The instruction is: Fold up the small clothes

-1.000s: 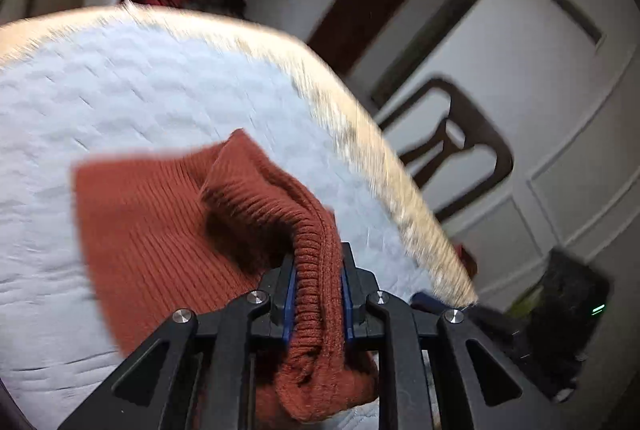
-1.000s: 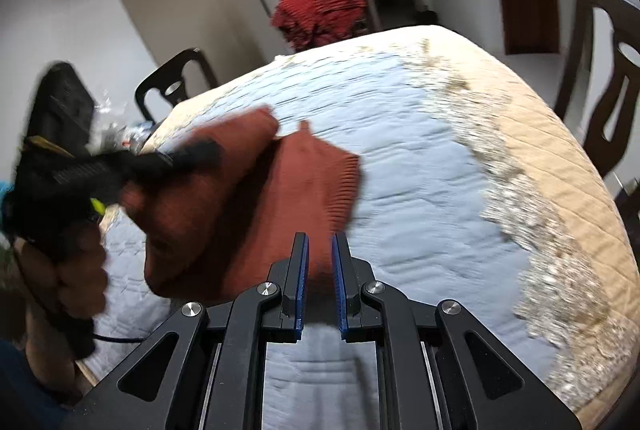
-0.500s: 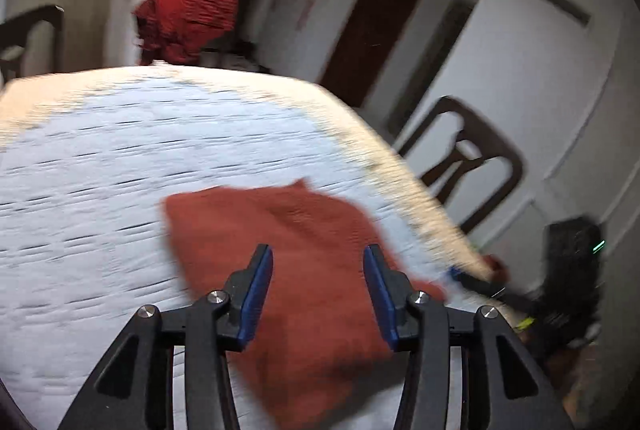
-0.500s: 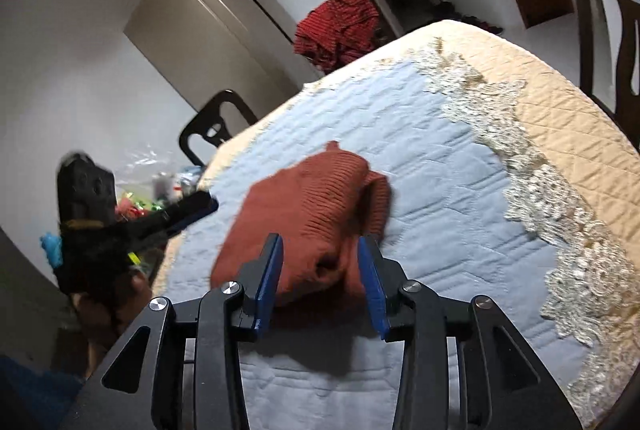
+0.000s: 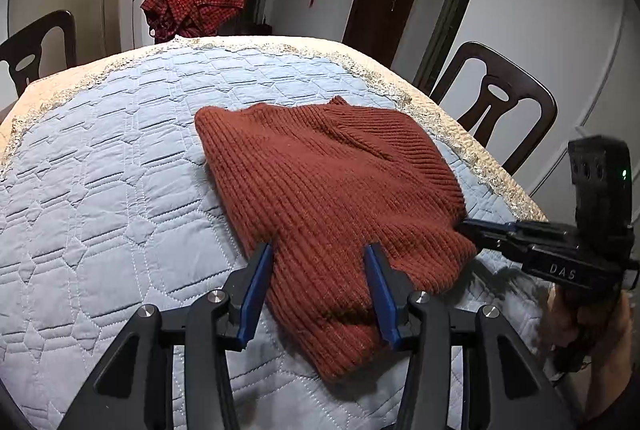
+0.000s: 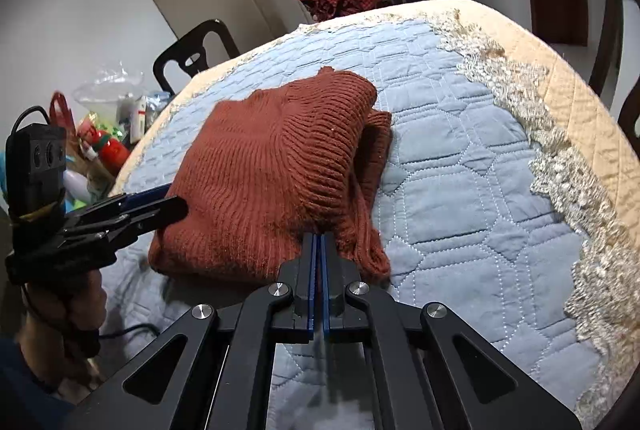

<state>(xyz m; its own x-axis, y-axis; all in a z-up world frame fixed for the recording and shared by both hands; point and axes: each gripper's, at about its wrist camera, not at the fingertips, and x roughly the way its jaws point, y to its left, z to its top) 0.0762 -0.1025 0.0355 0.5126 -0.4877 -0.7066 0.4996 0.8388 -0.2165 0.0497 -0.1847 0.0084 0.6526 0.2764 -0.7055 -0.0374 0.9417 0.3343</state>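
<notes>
Left gripper (image 5: pixel 318 262) jaws wide apart, blue pads either side of the near edge of the rust knit sweater (image 5: pixel 332 197), nothing clamped; the fabric lies between and under the fingers. Right gripper (image 6: pixel 319 236) jaws pressed together, blue pads almost touching, tips at the near edge of the sweater (image 6: pixel 272 169); cannot tell if any knit is pinched between them. In the left wrist view the right gripper's tips (image 5: pixel 472 228) meet the sweater's right edge; in the right wrist view the left gripper (image 6: pixel 160 207) sits at the sweater's left side.

Sweater lies folded in a thick bundle, roughly mid-table, on the blue quilted cover (image 6: pixel 460 189), ribbed edge showing on its right side, lower layers sticking out beneath the top fold.

Cover has a lace trim and a beige quilted border (image 6: pixel 580 101) toward the right edge. Red checked cloth (image 5: pixel 196 1) heaped at the far end of the table. Dark wooden chairs around: one far right (image 5: pixel 496 101), one far left (image 5: pixel 36 45). Clutter of bottles and bags (image 6: pixel 104 133) off the table's left side.
</notes>
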